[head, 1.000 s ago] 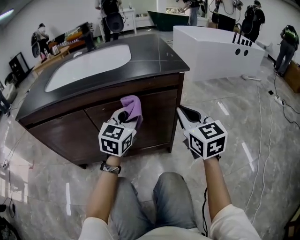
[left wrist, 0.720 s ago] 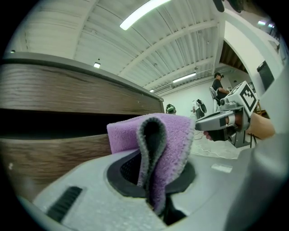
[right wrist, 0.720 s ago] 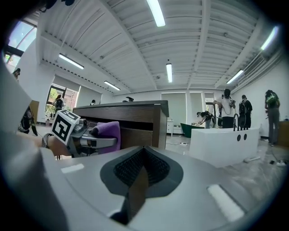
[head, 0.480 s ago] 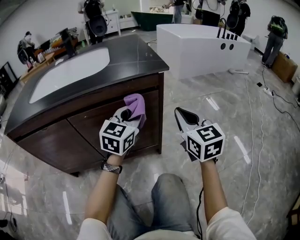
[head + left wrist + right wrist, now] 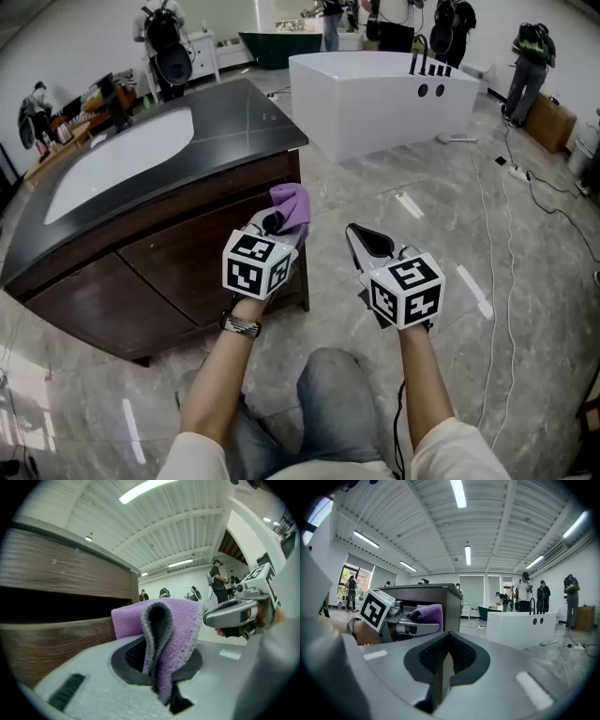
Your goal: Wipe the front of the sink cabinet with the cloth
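The cloth, purple and folded, is pinched in the left gripper. In the head view it sits right up against the right-hand end of the cabinet front, just below the dark countertop; whether it actually touches the wood can't be made out from here. The white sink is set into that top. The right gripper hangs over the floor just past the cabinet's corner, near the left one but apart from it. A white tub stands farther back.

In the left gripper view, the jaws are clamped on the cloth, which bulges out above them in a loop with a grey edge. The brown cabinet front fills the left side, close beside the cloth. The right gripper shows at the right.

In the right gripper view, the jaws are pressed together with nothing between them. Ahead and to the left is the left gripper with the cloth in front of the cabinet's corner. The tub is off to the right.
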Tool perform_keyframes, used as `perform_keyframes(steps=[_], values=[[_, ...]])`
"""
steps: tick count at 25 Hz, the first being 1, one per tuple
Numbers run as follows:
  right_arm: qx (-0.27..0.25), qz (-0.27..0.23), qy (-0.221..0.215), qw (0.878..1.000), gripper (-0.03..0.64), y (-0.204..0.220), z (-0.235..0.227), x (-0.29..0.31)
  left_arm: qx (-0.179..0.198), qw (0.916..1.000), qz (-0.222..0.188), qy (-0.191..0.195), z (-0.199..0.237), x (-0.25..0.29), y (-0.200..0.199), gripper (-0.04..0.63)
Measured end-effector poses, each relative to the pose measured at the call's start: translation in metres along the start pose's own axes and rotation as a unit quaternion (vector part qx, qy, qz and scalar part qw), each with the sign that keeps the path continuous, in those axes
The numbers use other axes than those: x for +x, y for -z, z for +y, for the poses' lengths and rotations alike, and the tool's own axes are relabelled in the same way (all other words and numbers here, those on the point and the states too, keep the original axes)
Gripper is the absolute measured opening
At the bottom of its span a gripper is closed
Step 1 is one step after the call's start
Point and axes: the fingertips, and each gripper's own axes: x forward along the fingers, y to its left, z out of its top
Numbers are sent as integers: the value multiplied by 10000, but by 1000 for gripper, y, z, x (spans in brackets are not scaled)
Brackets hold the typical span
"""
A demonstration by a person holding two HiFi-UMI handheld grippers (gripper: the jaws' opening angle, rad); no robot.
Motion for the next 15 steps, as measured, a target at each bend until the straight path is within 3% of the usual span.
perform_keyframes(steps=[6, 11, 15], values=[[-34, -16, 62, 10000, 8, -4, -6, 1, 65, 9997, -178, 178, -14, -1, -9, 50], [19, -125, -220, 9997, 6, -10, 12, 26, 55, 9995, -283, -129, 4, -45, -4, 50], [-26, -121, -787, 9968, 6, -13, 55, 55, 120, 9984, -182, -512, 31, -95, 7, 50]])
